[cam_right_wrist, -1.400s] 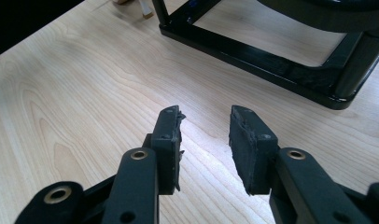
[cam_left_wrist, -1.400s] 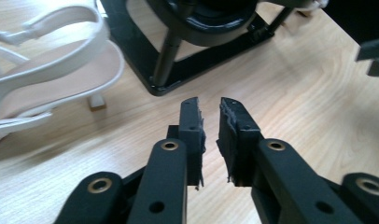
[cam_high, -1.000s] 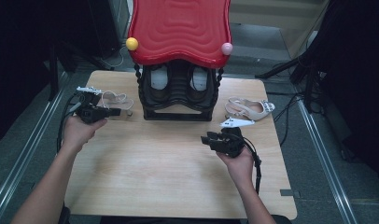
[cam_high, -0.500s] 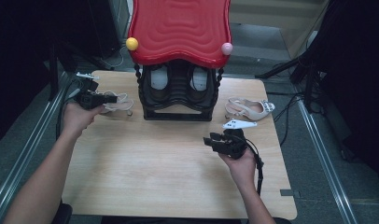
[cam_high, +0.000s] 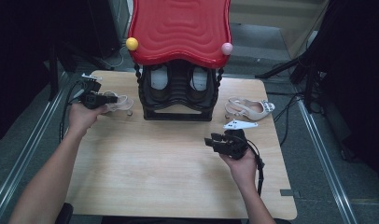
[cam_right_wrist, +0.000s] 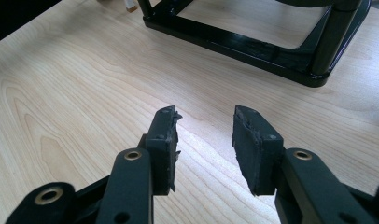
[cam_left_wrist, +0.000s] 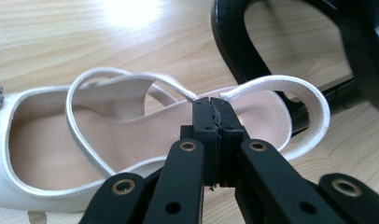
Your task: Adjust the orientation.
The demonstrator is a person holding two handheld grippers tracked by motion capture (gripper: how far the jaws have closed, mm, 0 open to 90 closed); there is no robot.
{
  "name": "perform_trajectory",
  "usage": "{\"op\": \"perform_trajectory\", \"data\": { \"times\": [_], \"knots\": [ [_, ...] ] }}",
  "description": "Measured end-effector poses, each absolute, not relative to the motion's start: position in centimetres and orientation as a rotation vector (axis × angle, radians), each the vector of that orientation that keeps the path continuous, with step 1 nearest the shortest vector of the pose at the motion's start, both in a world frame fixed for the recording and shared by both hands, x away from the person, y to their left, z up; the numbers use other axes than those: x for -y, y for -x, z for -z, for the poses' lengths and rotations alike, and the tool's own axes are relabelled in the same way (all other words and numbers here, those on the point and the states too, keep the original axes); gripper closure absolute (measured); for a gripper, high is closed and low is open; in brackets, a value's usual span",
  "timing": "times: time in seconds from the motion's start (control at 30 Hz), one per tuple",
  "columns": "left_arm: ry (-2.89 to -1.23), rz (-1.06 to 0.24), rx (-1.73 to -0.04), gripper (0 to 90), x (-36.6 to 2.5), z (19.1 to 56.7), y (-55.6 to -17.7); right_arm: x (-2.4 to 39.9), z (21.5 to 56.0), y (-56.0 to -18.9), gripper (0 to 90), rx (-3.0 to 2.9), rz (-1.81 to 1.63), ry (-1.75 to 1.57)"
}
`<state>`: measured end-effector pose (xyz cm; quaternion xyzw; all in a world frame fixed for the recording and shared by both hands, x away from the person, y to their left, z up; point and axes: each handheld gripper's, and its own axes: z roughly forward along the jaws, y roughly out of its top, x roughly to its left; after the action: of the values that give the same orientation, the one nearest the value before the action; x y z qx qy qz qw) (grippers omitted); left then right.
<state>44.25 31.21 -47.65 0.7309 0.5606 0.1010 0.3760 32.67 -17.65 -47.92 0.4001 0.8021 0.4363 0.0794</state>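
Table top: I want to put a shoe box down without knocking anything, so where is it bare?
The wide front stretch of the table is free, bordered by the black shoe rack behind and the right gripper at its right. It is crowded beside the rack: the left gripper at one white sandal, another white sandal on the right.

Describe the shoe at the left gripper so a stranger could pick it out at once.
Start at the black shoe rack with the red wavy top, standing at the far middle of the wooden table. The white slingback sandal lies just left of it, at the left gripper. Unlike the other sandal on the rack's right, it has shut jaws over its strap.
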Motion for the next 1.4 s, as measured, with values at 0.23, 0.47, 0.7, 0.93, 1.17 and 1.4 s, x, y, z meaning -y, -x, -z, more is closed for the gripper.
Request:
{"op": "perform_trajectory", "data": {
  "times": [0.23, 0.47, 0.7, 0.93, 1.17, 1.4],
  "knots": [
    [-1.871, -0.254, -1.444, 90.0, -31.6, 48.6, -43.6, 17.6, 47.9, -32.6, 60.2, -2.397, -1.301, -1.195],
    [-1.883, -0.241, -1.452, 90.0, -32.2, 49.0, -43.4, 17.7, 47.8, -32.6, 60.2, -2.389, -1.310, -1.195],
    [-1.889, -0.230, -1.464, 90.0, -32.7, 48.9, -43.1, 17.8, 47.8, -32.6, 60.1, -2.380, -1.316, -1.201],
    [-1.895, -0.258, -1.482, 90.0, -33.2, 48.9, -42.9, 17.8, 47.8, -32.6, 59.8, -2.379, -1.315, -1.208],
    [-1.899, -0.256, -1.503, 90.0, -34.0, 48.8, -42.8, 17.8, 47.7, -32.6, 59.7, -2.374, -1.316, -1.216],
    [-1.890, -0.244, -1.542, 90.0, -35.0, 48.6, -42.4, 17.8, 47.7, -32.6, 59.7, -2.370, -1.317, -1.215]
  ]
}}
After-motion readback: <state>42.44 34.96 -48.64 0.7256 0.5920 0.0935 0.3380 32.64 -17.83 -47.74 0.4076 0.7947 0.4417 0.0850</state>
